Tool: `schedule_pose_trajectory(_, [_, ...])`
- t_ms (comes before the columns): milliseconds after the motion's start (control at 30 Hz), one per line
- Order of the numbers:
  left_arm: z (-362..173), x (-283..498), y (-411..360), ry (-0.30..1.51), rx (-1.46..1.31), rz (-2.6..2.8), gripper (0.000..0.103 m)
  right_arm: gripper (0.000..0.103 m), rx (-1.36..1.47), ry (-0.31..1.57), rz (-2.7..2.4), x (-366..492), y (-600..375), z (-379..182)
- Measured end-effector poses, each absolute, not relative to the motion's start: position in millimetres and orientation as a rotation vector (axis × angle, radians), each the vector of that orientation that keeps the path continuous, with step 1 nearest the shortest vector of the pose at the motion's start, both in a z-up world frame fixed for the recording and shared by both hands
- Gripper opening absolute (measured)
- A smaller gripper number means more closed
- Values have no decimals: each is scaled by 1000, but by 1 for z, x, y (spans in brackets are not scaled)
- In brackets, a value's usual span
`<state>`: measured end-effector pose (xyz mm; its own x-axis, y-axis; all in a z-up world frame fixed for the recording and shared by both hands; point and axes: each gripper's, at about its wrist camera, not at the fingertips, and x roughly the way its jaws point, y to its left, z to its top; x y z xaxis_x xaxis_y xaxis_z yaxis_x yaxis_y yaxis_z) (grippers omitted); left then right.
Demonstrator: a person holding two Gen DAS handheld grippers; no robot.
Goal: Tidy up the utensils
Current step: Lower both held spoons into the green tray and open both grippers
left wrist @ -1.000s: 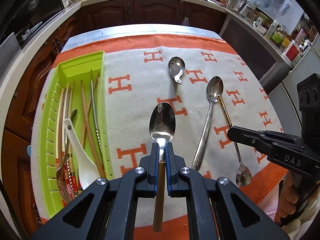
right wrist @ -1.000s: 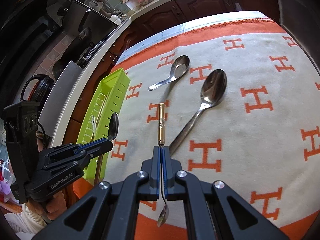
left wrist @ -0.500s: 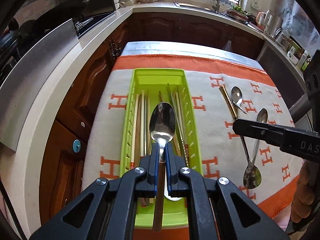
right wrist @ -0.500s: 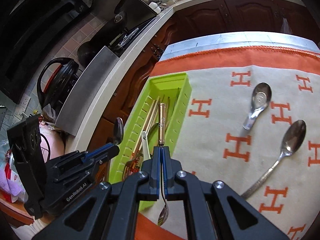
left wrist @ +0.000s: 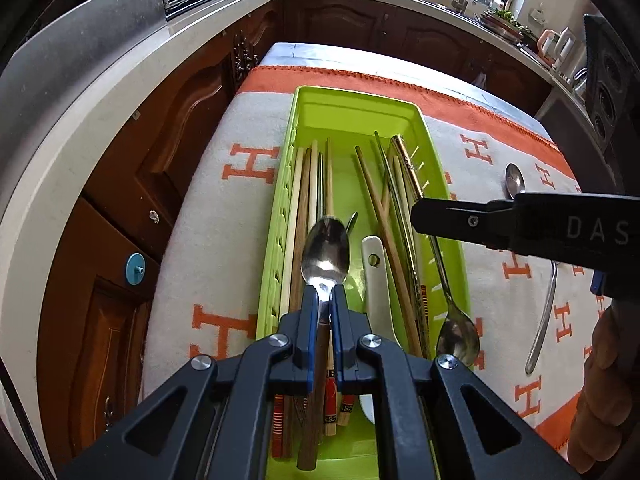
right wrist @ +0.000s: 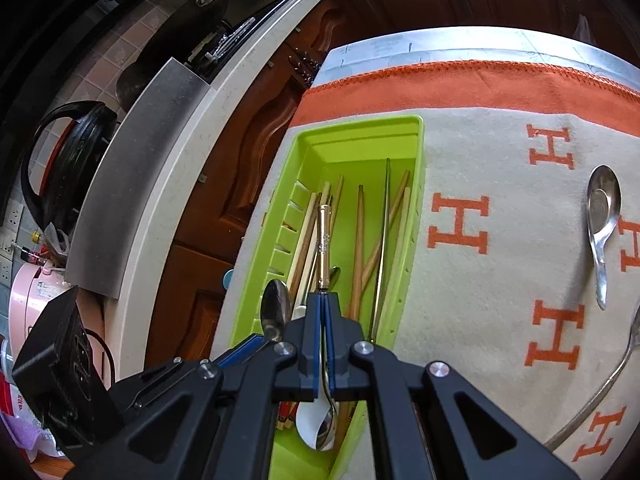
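My left gripper (left wrist: 325, 296) is shut on a steel spoon with a wooden handle (left wrist: 325, 252) and holds it over the green utensil tray (left wrist: 360, 108). My right gripper (right wrist: 323, 300) is shut on a slim spoon with a gold handle (right wrist: 324, 236), bowl end hanging behind the fingers, also over the tray (right wrist: 360, 128). In the left wrist view the right gripper (left wrist: 418, 214) reaches in from the right and the gold-handled spoon (left wrist: 408, 164) slants across the tray's right side. The tray holds several chopsticks (left wrist: 372, 188) and a white ceramic spoon (left wrist: 376, 280).
Two steel spoons lie on the orange-and-cream H-pattern cloth right of the tray: a short one (right wrist: 602, 216) and a long one (right wrist: 600, 396). Dark wooden cabinets (left wrist: 160, 152) and a pale counter edge (left wrist: 60, 160) run along the left. A black kettle (right wrist: 68, 160) stands on the counter.
Both grippers have swung left from the open cloth to above the green tray, each still holding its spoon. The tray now fills the middle of both views.
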<state>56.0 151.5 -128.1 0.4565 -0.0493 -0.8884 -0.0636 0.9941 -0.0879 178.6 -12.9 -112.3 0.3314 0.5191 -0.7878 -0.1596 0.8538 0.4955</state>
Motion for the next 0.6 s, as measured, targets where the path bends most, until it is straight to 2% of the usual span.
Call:
schedule_pose_trajectory(100, [-127, 56, 153, 1083, -121, 22, 14, 6, 349, 1178, 439, 183, -12, -119])
schedule_pose_trajectory(167, [-123, 55, 154, 1065, -121, 29, 25, 6, 358, 1178, 433, 183, -14, -120])
schedule_pose_trajectory(367, [-105, 48, 146, 1010, -93, 27, 46, 6, 363, 1136, 445, 173, -25, -106])
schedule_pose_trajectory(600, [-77, 38, 127, 956, -68, -3, 59, 6, 362, 1076, 445, 151, -53, -84])
